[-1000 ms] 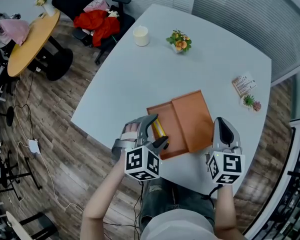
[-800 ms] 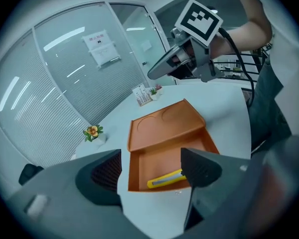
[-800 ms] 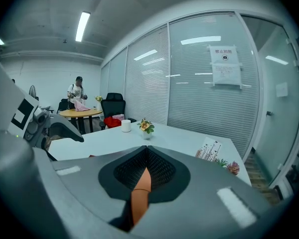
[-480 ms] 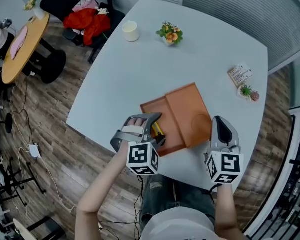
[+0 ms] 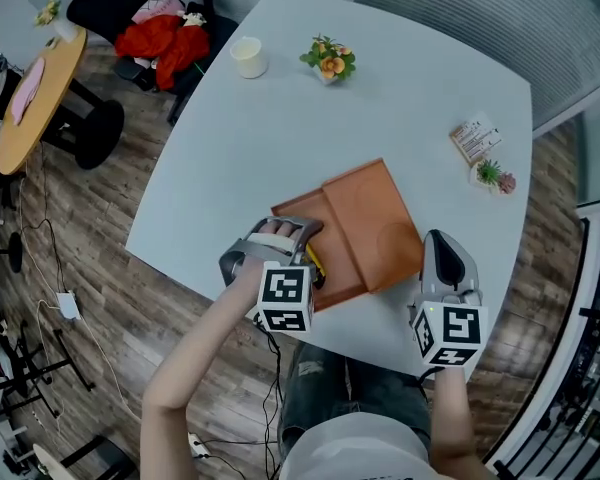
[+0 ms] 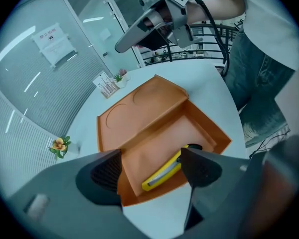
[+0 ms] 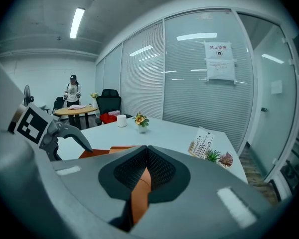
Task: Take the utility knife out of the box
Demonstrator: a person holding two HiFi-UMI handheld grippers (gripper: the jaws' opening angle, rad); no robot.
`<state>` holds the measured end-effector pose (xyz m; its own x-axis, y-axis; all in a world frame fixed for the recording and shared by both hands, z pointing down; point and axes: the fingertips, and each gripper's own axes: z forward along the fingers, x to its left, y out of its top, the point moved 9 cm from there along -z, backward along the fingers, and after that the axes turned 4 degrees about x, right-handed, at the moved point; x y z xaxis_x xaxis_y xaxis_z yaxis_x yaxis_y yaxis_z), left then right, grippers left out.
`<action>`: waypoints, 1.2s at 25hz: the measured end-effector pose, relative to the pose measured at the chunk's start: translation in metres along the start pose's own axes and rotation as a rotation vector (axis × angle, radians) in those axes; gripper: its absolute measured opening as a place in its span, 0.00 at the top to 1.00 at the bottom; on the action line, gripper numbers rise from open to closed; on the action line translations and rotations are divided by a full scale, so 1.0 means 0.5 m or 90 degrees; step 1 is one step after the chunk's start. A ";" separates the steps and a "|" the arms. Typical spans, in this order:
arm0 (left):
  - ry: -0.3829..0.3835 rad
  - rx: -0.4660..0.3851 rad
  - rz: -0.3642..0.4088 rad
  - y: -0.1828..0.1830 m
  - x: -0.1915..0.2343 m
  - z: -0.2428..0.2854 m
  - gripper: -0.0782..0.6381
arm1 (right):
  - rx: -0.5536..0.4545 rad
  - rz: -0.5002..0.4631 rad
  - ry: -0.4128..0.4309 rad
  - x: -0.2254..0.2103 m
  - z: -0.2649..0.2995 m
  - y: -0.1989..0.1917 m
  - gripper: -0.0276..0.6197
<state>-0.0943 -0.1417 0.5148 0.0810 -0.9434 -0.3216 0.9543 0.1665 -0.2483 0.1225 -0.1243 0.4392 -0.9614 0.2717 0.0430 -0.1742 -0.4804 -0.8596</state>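
The utility knife (image 6: 162, 174) lay in the open box (image 6: 215, 133) on the counter (image 5: 280, 118), one end hidden behind a finger. The left gripper (image 6: 152, 166) fingers stood apart above it. The right gripper (image 7: 147, 156) fingers were closed on the lid (image 5: 370, 218) rim, but the contact itself was hard to make out.

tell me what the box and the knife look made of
Box: looks like moulded plastic, orange, smooth and matte. The thin walls and a circle pressed into the lid suggest it, though stiff card is possible.
Knife: yellow body, likely glossy plastic, with a grey strip along it that looks like metal and a black end.
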 end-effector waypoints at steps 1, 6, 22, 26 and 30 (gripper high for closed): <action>-0.013 0.000 0.003 0.001 -0.002 0.006 0.37 | 0.000 0.000 -0.001 -0.001 0.000 0.000 0.91; -0.070 -0.015 0.008 0.003 -0.011 0.032 0.37 | 0.004 0.004 -0.008 -0.007 -0.001 -0.002 0.91; -0.188 0.029 0.013 0.006 -0.028 0.102 0.38 | 0.015 0.013 -0.017 -0.019 -0.003 -0.016 0.91; -0.197 0.008 -0.010 0.005 -0.024 0.110 0.38 | 0.017 0.015 -0.021 -0.027 0.000 -0.019 0.91; -0.177 -0.026 -0.064 0.003 -0.004 0.111 0.40 | 0.019 0.016 -0.022 -0.029 0.001 -0.019 0.91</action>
<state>-0.0772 -0.1553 0.5659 0.0683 -0.9971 -0.0323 0.9497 0.0749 -0.3039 0.1381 -0.1242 0.4469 -0.9722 0.2308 0.0394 -0.1557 -0.5116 -0.8450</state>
